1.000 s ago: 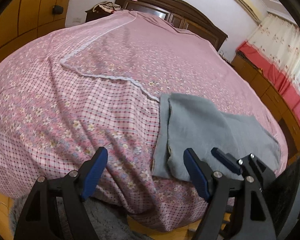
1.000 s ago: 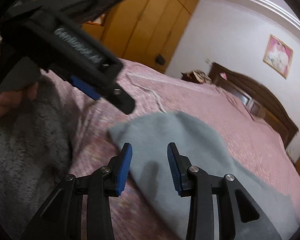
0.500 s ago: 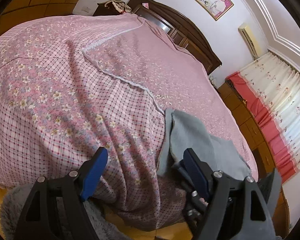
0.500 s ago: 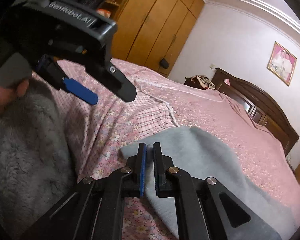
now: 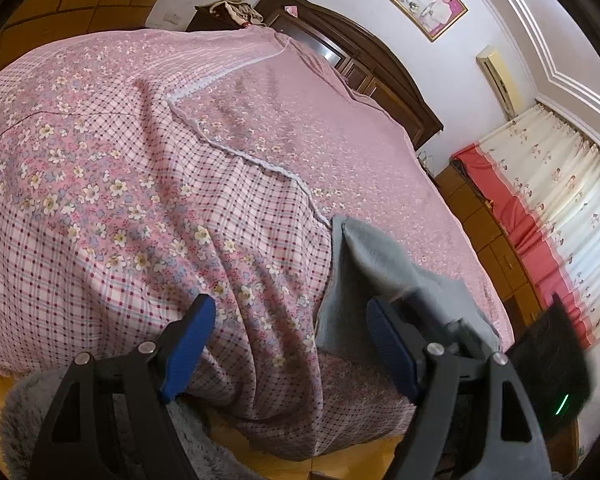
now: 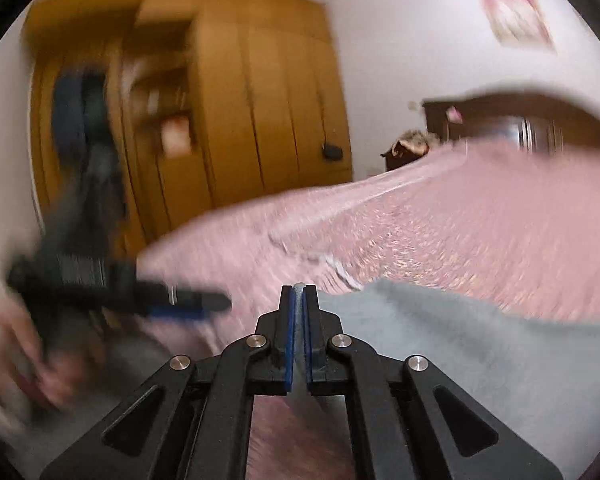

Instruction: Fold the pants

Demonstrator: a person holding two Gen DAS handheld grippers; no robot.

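Between my right gripper's [image 6: 299, 332] pads now sits the near edge of the grey pants [image 6: 480, 344], clamped tight where a second ago the jaws stood apart, so the fold can start. Left of it, my left gripper [image 5: 288, 344] hovers spread, empty, over the bed [image 5: 148, 168]. No containers around.
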